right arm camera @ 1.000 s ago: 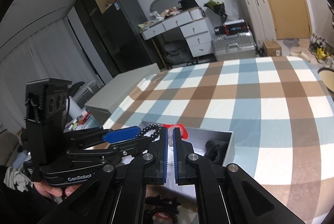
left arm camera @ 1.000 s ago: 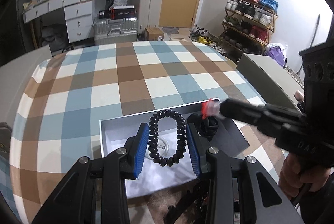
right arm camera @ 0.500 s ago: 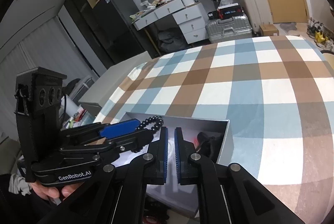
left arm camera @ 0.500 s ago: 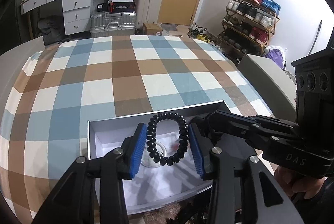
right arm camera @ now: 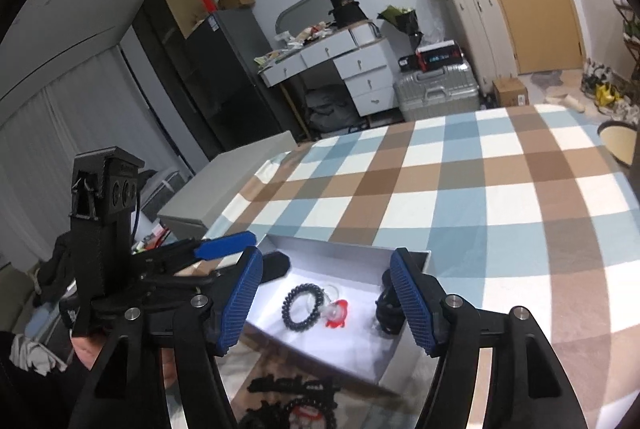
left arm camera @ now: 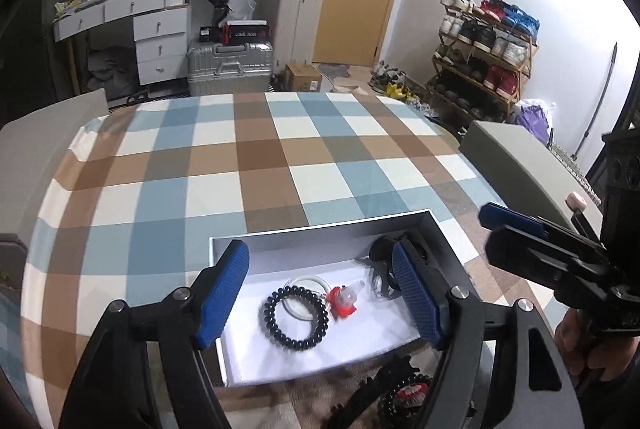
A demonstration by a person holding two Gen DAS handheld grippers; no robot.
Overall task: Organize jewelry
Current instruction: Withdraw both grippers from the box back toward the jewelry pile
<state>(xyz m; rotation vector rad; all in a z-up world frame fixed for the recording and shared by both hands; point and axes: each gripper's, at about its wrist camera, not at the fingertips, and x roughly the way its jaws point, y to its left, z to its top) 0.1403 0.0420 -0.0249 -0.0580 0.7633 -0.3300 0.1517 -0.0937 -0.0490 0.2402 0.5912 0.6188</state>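
We note the black bead bracelet (left arm camera: 295, 317) lying flat on the white floor of the open box (left arm camera: 320, 229), low and centre in the left wrist view, overlapping a clear ring (left arm camera: 302, 295), with a small red-and-clear piece (left arm camera: 343, 303) just beside it on the right. Our left gripper (left arm camera: 320, 293) hangs over the box, its jaws having just opened, wide apart and pressing on nothing; the bracelet sits below and between them. Our right gripper (right arm camera: 326, 303) has likewise just opened and is empty, the same pieces showing between its blue pads. More dark jewelry (left arm camera: 394, 393) waits on the cloth at the bottom edge. We judge these pieces light, limp on their cords and round-beaded, likely to roll or slip from a pinch; we would take 1 side of a loop across the beads. The clear ring looks brittle.
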